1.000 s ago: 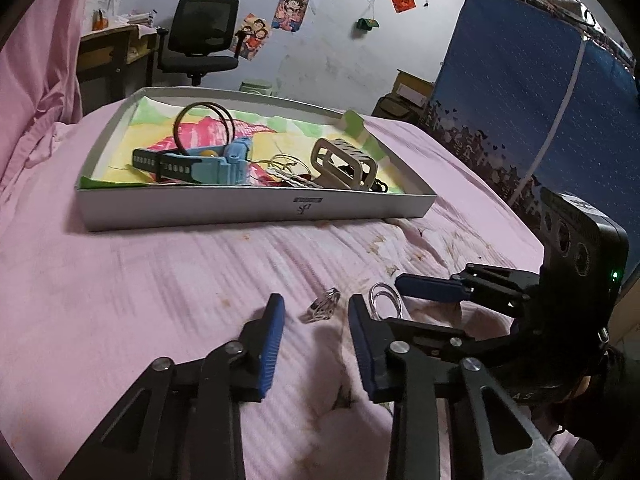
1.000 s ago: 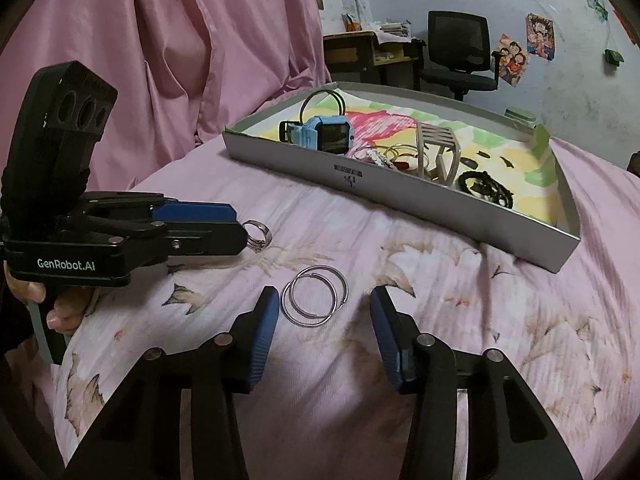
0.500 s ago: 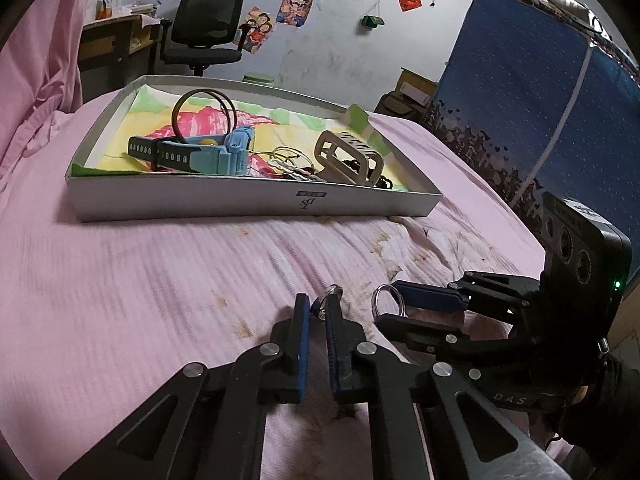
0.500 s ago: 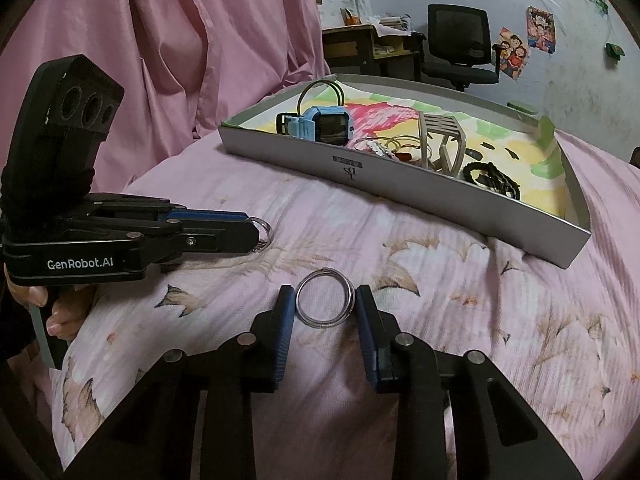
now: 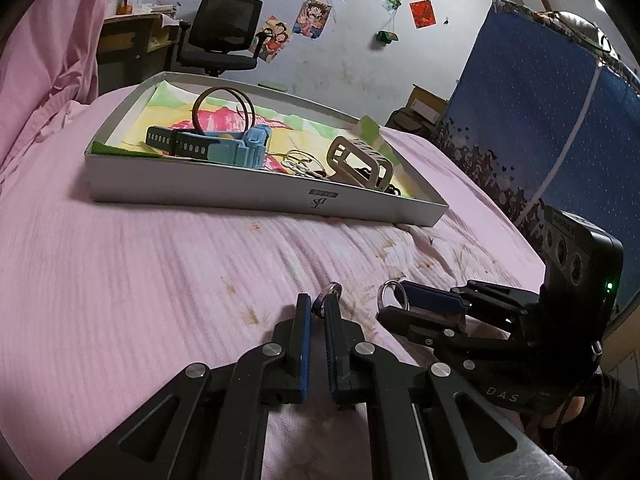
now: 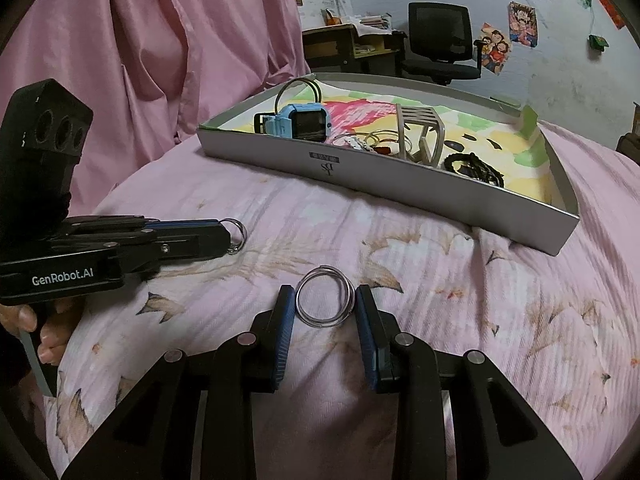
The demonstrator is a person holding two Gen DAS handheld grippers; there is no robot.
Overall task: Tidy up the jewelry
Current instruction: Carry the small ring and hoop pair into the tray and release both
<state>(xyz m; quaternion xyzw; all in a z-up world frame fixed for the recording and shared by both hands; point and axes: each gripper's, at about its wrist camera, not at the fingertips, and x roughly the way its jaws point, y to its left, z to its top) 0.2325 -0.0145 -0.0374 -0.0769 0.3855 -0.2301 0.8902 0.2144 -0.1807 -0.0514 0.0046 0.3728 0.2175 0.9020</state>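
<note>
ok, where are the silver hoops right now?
Right wrist view: the silver hoops sit clamped between the right gripper fingers over the pink bedspread, short of the tray's front wall.

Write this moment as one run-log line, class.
left tongs: shut on small ring | right tongs: shut on hoops | tray: ahead on bed

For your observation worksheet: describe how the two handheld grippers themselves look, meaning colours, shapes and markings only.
Both the left gripper and the right gripper are black angular linkages with silver pivot bolts and ribbed blue pads. The left one's body reads "GenRobot.AI" in white. Each carries a black block with three round openings; the right's shows a green light.
</note>
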